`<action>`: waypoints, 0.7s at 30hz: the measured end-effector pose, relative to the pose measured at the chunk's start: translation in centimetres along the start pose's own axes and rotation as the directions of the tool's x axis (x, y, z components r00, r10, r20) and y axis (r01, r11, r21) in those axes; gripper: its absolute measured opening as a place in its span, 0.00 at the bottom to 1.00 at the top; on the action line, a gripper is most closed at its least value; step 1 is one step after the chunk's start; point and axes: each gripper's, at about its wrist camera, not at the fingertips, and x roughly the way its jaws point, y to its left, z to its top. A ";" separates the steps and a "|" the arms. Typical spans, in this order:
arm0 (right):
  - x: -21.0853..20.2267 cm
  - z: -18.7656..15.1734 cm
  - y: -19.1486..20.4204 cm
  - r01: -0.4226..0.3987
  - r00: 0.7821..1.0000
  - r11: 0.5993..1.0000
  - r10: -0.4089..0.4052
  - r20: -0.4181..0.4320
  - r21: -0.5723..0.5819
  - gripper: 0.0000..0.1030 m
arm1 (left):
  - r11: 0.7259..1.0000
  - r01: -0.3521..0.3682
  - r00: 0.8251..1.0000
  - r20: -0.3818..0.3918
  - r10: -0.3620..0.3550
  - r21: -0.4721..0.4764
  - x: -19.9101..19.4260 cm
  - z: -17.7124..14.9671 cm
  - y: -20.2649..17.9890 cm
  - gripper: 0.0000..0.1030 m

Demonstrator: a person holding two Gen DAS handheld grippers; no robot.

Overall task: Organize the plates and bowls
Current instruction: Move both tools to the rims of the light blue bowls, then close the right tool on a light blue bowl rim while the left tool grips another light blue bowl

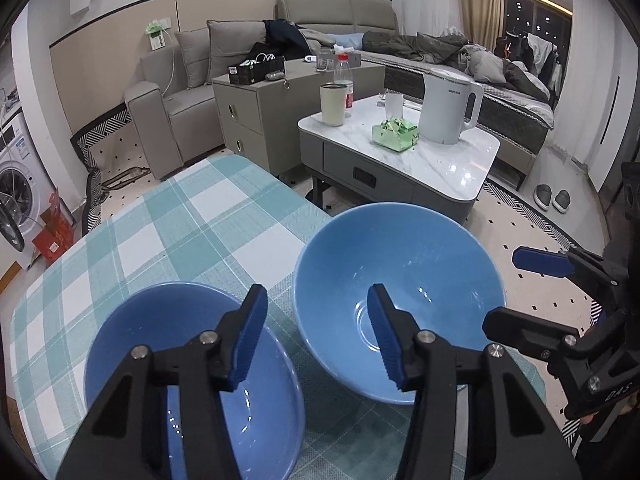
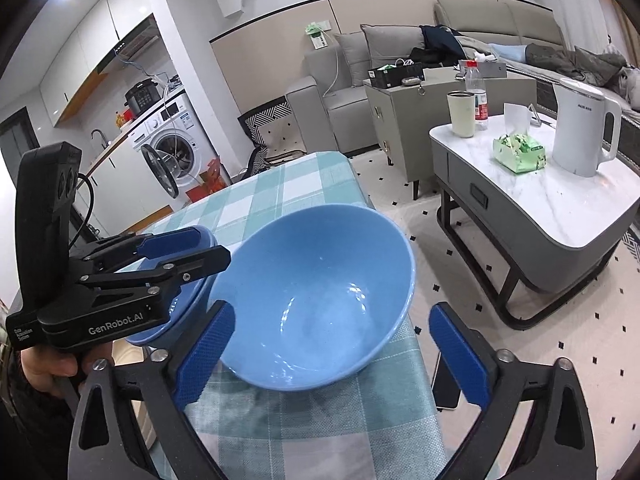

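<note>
Two blue bowls stand side by side on the checked tablecloth (image 1: 180, 220). The darker bowl (image 1: 160, 340) is on the left and the wider, lighter bowl (image 1: 408, 272) is on the right. My left gripper (image 1: 320, 336) is open above their neighbouring rims, one pad over each bowl and neither pad pressing. The right wrist view shows this left gripper (image 2: 214, 246) from the side over the darker bowl (image 2: 188, 312). My right gripper (image 2: 332, 354) is wide open around the near side of the lighter bowl (image 2: 320, 280). It also shows at the right edge of the left wrist view (image 1: 500, 290).
The lighter bowl sits close to the table's right edge, with tiled floor beyond. A marble coffee table (image 1: 448, 160) carries a white kettle (image 1: 448, 108), a green tissue pack (image 1: 396, 134) and a cup (image 1: 333, 104). A sofa (image 1: 180, 100) and a cabinet (image 1: 256, 120) stand behind. A hand (image 2: 52, 364) holds the left gripper.
</note>
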 end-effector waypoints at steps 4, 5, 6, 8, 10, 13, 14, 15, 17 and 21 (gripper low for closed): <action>0.7 -0.1 -0.3 0.008 1.000 1.000 -0.008 -0.019 0.007 0.87 | 1.000 0.006 1.000 -0.017 -0.006 -0.001 0.9 0.3 0.0 0.49; 0.8 -0.1 -0.4 0.008 1.000 1.000 -0.008 -0.023 0.007 0.85 | 1.000 0.006 1.000 -0.021 -0.006 0.001 1.1 0.3 0.0 0.48; 1.0 -0.1 -0.4 0.009 1.000 1.000 -0.009 -0.029 0.006 0.83 | 1.000 0.007 1.000 -0.026 -0.007 0.002 1.3 0.4 0.0 0.48; 1.3 -0.2 -0.4 0.009 0.999 1.000 -0.009 -0.036 0.006 0.83 | 1.000 0.004 0.999 -0.036 -0.004 0.002 1.8 0.5 -0.1 0.47; 1.4 -0.3 -0.6 0.005 0.999 1.000 -0.004 -0.040 0.007 0.80 | 1.000 0.009 0.999 -0.049 -0.008 0.003 2.3 0.4 -0.1 0.45; 1.4 -0.4 -0.9 0.001 0.999 1.000 -0.001 -0.041 0.012 0.80 | 1.000 0.010 0.998 -0.063 -0.009 0.004 2.8 0.3 -0.1 0.44; 1.5 -0.4 -0.9 0.002 0.999 1.000 -0.002 -0.043 0.014 0.80 | 1.000 0.010 0.998 -0.067 -0.010 0.003 2.9 0.3 -0.1 0.44; 1.5 -0.4 -1.0 0.002 0.999 1.000 -0.002 -0.045 0.016 0.79 | 1.000 0.011 0.997 -0.072 -0.011 0.002 3.1 0.3 -0.2 0.42; 1.7 -0.5 -1.1 0.003 0.999 1.000 -0.001 -0.051 0.021 0.76 | 1.000 0.011 0.996 -0.085 -0.011 -0.001 3.4 0.2 -0.1 0.37; 2.1 -0.6 -1.2 0.002 0.998 1.000 -0.001 -0.065 0.022 0.73 | 1.000 0.008 0.995 -0.100 -0.008 0.003 3.8 0.0 -0.2 0.35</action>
